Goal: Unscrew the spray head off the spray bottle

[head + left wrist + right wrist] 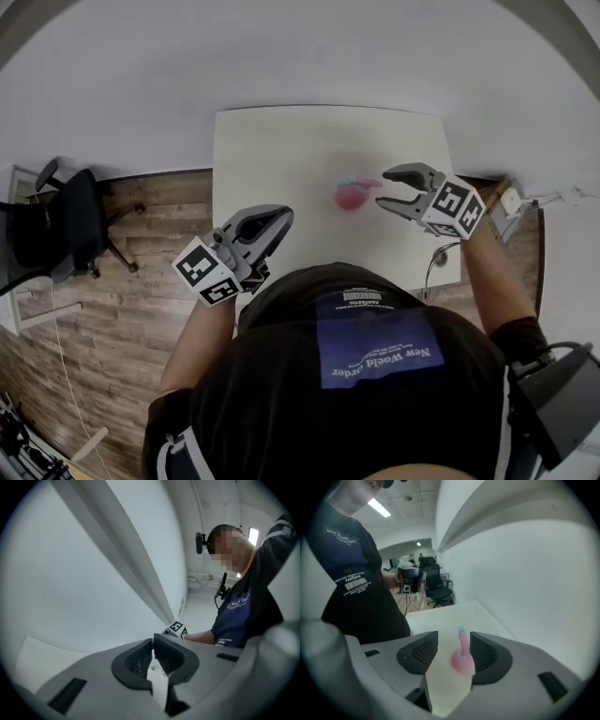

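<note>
While the pink spray bottle (351, 196) stands alone on the white desk (281, 150), nothing of the job looks done to me: its spray head (462, 638) sits on the neck, teal tip uppermost. The right tongs (384, 190) hover just beside the bottle with jaws spread and empty. Seen along them, the bottle shows framed in the gap, close to one jaw, but no pad touches it. The left tongs (282, 219) hang well apart from it, near the desk's front edge, pressed together on nothing. Everything is left to do, I reckon: one pair must clamp the body, the other must grip the head and twist it off.
</note>
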### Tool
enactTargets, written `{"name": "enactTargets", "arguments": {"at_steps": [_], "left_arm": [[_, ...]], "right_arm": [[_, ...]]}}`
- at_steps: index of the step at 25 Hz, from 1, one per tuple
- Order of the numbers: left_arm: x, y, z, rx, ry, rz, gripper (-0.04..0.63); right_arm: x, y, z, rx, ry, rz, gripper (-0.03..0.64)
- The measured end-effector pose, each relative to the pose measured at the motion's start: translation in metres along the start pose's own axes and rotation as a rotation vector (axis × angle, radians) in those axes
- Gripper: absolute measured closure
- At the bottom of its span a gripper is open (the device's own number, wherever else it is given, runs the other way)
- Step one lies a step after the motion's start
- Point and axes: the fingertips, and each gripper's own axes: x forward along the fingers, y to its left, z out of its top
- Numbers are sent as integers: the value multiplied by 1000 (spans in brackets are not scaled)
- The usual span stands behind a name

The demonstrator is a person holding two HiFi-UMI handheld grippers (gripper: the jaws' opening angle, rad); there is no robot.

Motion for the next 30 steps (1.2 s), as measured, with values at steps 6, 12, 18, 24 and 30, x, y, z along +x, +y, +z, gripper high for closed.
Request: {"name": "enactTargets", "arguments": {"at_steps": [6, 12, 18, 24, 30], "left_arm": [[-15, 7, -1, 0, -49, 100, 577], [-29, 9, -5, -3, -60, 145, 577], [-35, 11, -9, -13, -71, 149, 577], [-41, 14, -9, -25, -66, 147, 577], [-40, 14, -10, -29, -62, 142, 577]], "right_arm": [[59, -17, -33, -174, 356, 111, 423], [89, -16, -53, -197, 523, 172, 423], [100, -19, -74, -211, 609, 170, 424], [108, -21, -71, -185, 609, 152, 451], [110, -19, -69, -193, 620, 147, 480]]}}
